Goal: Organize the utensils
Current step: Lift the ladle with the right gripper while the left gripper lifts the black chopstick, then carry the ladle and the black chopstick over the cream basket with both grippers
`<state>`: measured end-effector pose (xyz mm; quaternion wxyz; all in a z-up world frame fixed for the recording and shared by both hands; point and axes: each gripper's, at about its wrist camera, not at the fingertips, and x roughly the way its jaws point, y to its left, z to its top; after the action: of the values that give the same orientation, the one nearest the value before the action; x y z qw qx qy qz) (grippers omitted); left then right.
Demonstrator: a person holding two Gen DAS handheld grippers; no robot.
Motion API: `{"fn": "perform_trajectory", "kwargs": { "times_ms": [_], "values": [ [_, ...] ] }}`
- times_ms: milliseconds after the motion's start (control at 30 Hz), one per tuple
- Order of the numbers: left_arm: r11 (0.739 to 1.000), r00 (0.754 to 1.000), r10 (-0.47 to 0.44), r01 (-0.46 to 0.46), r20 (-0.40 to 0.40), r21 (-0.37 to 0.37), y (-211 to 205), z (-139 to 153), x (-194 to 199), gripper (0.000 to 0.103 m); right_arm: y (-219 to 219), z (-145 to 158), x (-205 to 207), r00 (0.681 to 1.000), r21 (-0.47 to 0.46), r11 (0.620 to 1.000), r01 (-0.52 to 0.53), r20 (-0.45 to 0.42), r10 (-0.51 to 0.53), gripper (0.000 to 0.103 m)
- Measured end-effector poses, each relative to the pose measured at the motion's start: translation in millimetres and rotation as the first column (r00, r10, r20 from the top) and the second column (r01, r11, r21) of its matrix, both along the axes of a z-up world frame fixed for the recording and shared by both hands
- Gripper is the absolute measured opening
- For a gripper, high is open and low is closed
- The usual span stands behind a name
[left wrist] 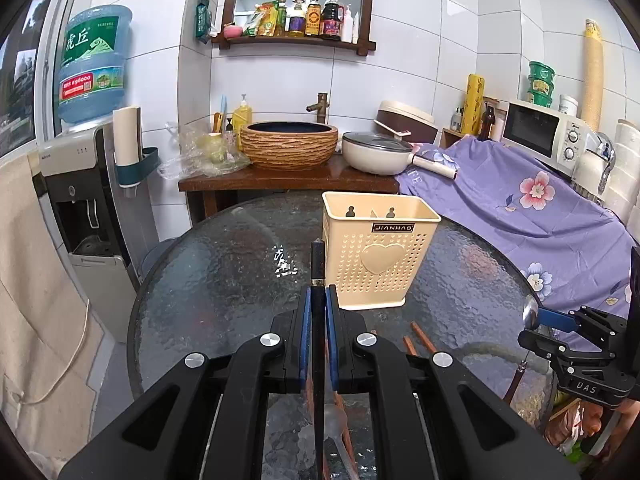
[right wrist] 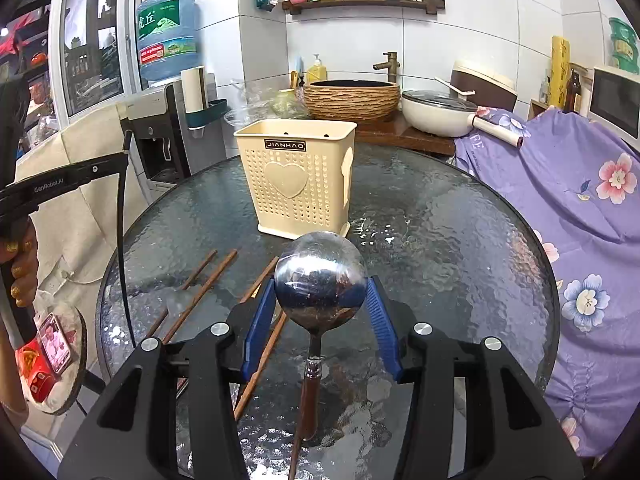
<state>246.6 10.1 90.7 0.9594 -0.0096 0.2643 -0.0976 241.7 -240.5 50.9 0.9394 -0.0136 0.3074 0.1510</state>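
A cream perforated utensil holder [left wrist: 378, 252] marked JIANHAO stands on the round glass table [left wrist: 224, 280]; it also shows in the right wrist view [right wrist: 298, 178]. My left gripper [left wrist: 319, 300] is shut on a black chopstick [left wrist: 318, 264] that points up just left of the holder. My right gripper [right wrist: 322, 292] is shut on the bowl of a metal spoon [right wrist: 320, 278], whose wooden handle [right wrist: 310, 400] hangs down. Several brown chopsticks [right wrist: 200, 292] lie on the glass in front of the holder. A clear plastic spoon [left wrist: 334, 420] lies under the left gripper.
A purple flowered cloth [right wrist: 580, 200] covers the counter on the right. A wooden counter [left wrist: 280, 178] with a basin and a white pan [left wrist: 376, 152] stands behind the table. A water dispenser [left wrist: 80, 200] is at the left.
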Motion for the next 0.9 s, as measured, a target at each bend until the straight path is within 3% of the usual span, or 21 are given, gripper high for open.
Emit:
{"fn": "perform_trajectory", "kwargs": {
  "times_ms": [900],
  "values": [
    [1.000,0.997,-0.007,0.008,0.076,-0.011,-6.9,24.8,-4.3,0.007,5.2,20.8,5.3,0.998,0.010,1.000,-0.006,0.065,0.006,0.047]
  ]
}}
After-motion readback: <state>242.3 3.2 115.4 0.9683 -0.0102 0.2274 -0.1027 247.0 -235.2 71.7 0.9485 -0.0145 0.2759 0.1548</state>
